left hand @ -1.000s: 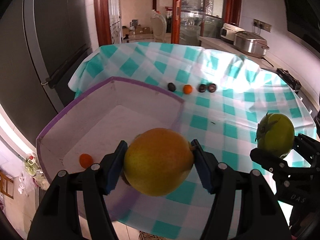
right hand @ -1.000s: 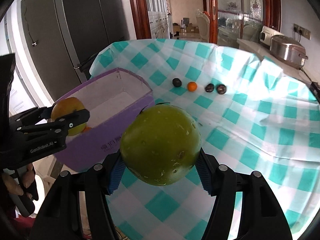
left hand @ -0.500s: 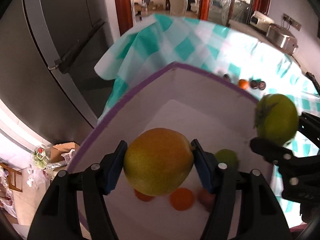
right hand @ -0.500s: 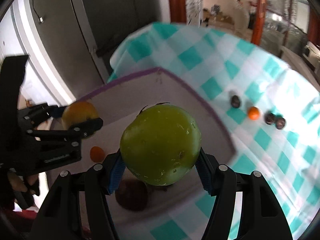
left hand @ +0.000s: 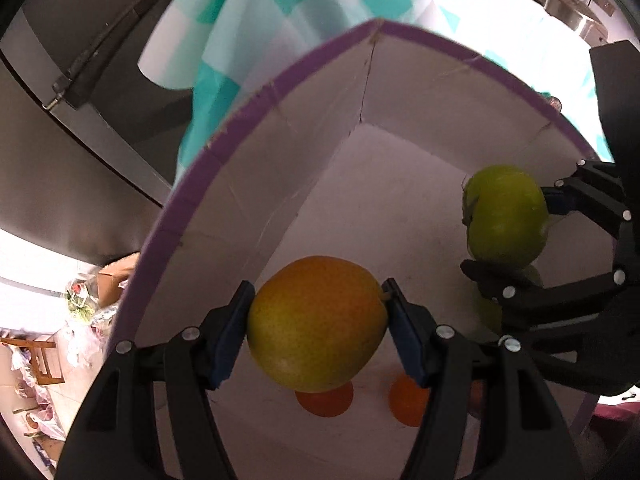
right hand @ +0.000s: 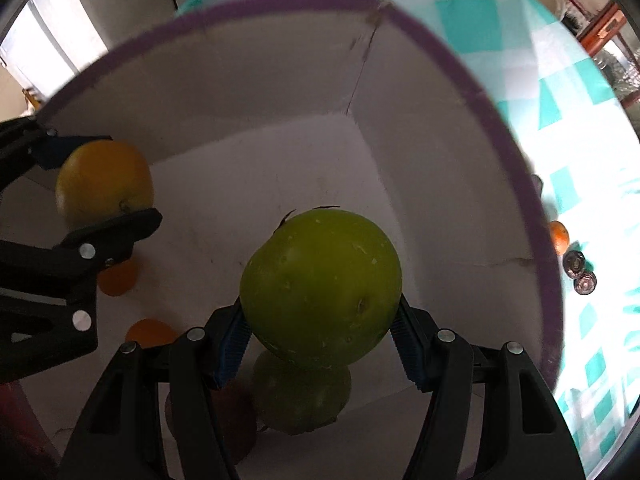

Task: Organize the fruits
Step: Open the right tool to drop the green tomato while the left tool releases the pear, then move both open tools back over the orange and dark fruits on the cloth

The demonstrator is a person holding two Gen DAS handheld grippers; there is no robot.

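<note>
A white cardboard box with a purple rim (left hand: pixel 280 80) (right hand: pixel 280 0) fills both views. My left gripper (left hand: pixel 318 328) is shut on a yellow-orange fruit (left hand: pixel 318 324) and points steeply down over the box's inside. To its right, my right gripper (right hand: pixel 320 320) is shut on a green fruit (right hand: pixel 322 288), also over the box. Each view shows the other gripper: the right gripper (left hand: pixel 516 236) with the green fruit (left hand: pixel 506 214), the left gripper (right hand: pixel 108 184) with the yellow fruit (right hand: pixel 104 180). On the box floor lie two small oranges (left hand: pixel 324 398) (left hand: pixel 406 402), another green fruit (right hand: pixel 300 396) and a reddish fruit (right hand: pixel 236 420), partly hidden.
A teal-and-white chequered tablecloth (right hand: pixel 580 160) lies right of the box. On it are a small orange (right hand: pixel 559 236) and two dark round fruits (right hand: pixel 575 262) (right hand: pixel 585 282). A grey cabinet door (left hand: pixel 80 100) stands left, with floor clutter (left hand: pixel 80 312) below.
Both grippers have moved left from above the tablecloth to over the box, tipped downward and sunk lower. Each keeps its fruit. The box floor's fruits have come into view.
</note>
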